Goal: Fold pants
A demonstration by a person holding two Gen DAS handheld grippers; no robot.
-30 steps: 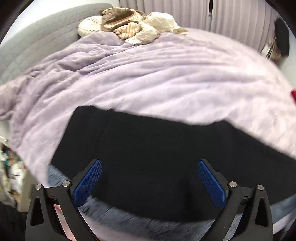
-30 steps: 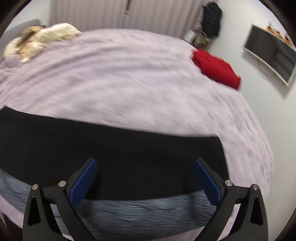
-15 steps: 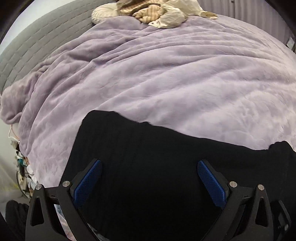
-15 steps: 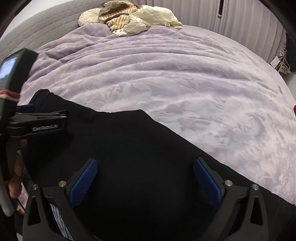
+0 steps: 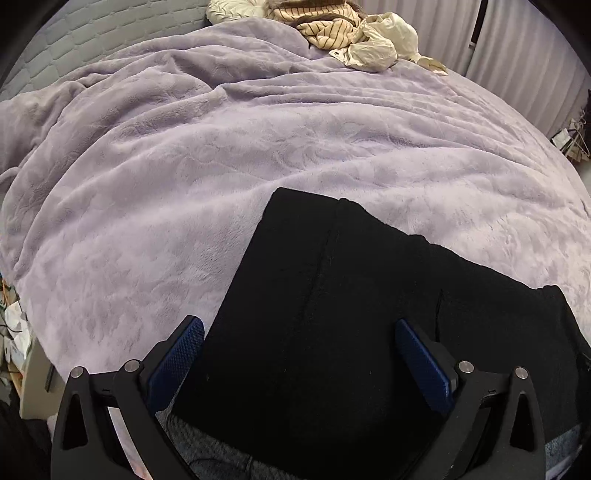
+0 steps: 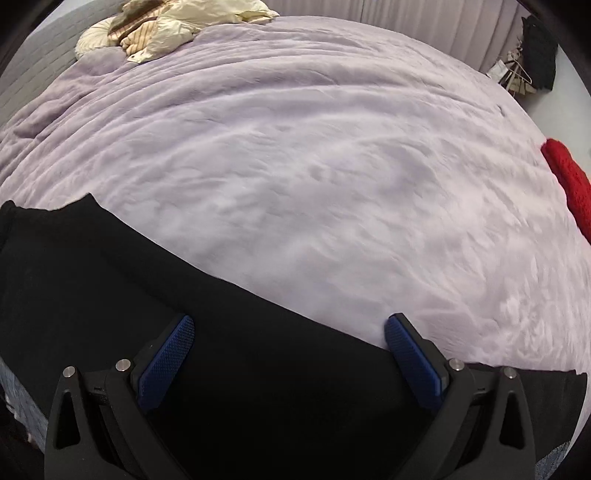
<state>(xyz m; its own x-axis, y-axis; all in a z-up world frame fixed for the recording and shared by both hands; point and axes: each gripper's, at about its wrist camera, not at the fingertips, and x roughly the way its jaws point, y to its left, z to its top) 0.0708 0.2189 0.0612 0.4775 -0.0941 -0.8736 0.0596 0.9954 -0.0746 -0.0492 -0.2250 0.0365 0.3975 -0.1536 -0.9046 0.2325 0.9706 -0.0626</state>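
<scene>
Black pants (image 5: 332,332) flat on bed

No writing, label, brand or number could be read in either wrist view; nothing in them bore any legible mark or sign.

A bed covered by a rumpled lilac plush blanket (image 5: 229,155) fills both wrist views, its surface creased in long folds running toward the far end. Black pants (image 5: 332,314) lie flat on the blanket at the lower centre and lower right of the left view, and across the lower left of the right view (image 6: 147,295). A heap of cream and striped clothing (image 5: 347,33) rests on the blanket at the top of the frame, beside a pale round cushion (image 5: 232,7). A red knitted item (image 6: 569,184) lies at the right edge.
</scene>
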